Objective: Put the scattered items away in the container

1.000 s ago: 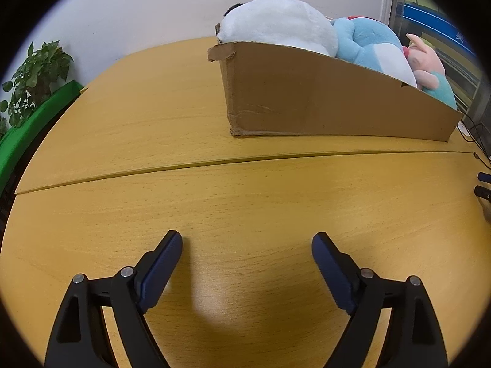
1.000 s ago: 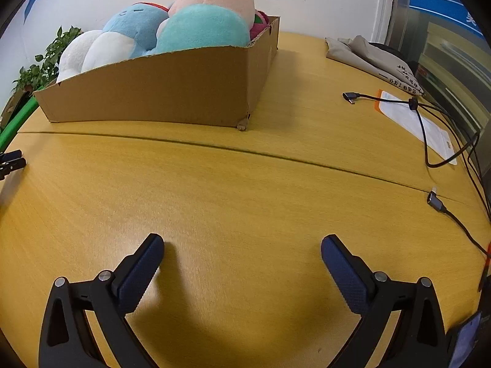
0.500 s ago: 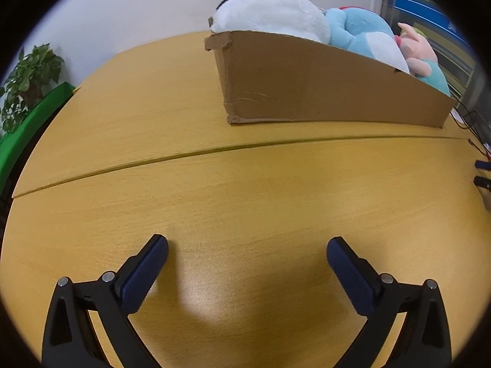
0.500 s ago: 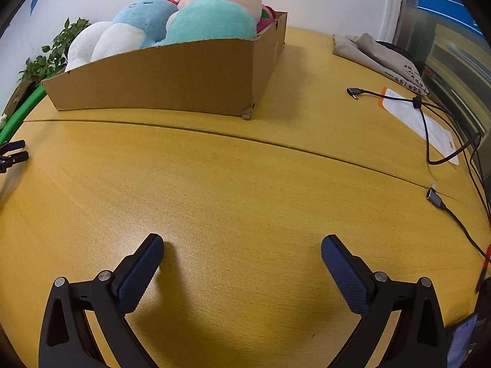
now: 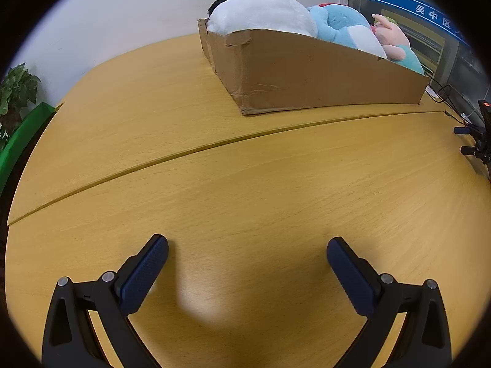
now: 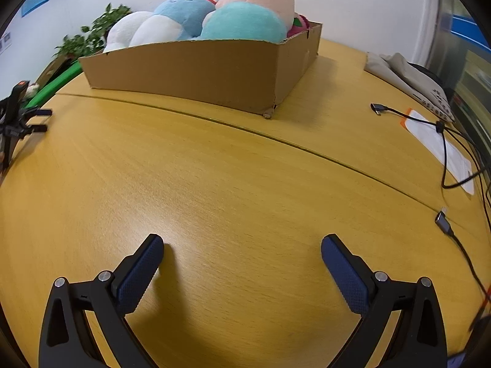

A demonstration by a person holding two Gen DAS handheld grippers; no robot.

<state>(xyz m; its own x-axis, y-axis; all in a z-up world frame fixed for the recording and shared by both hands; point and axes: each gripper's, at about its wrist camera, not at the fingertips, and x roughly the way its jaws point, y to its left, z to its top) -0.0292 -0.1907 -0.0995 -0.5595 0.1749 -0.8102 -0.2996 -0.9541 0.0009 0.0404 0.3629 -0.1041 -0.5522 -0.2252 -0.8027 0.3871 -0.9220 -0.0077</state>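
A brown cardboard box (image 5: 322,79) stands on the far part of the wooden table (image 5: 245,190). It holds plush toys: a white one (image 5: 264,12), a blue one (image 5: 343,23) and a pink and teal one (image 5: 396,46). The box (image 6: 199,73) and the toys, white (image 6: 129,32), blue (image 6: 184,9), pink and teal (image 6: 254,15), also show in the right wrist view. My left gripper (image 5: 247,245) is open and empty, low over the table, well short of the box. My right gripper (image 6: 242,247) is open and empty too, over the table (image 6: 230,184).
Black cables (image 6: 445,141) and a white paper (image 6: 438,144) lie at the table's right side, with a grey cloth (image 6: 408,76) behind them. A potted plant (image 5: 15,92) and a green ledge (image 5: 21,135) stand beyond the left edge. The other gripper shows at each view's side (image 5: 478,141) (image 6: 15,122).
Both views have shifted a little relative to the box. The left gripper's fingers stand wider apart than a second ago. The right gripper's fingers stay open the same.
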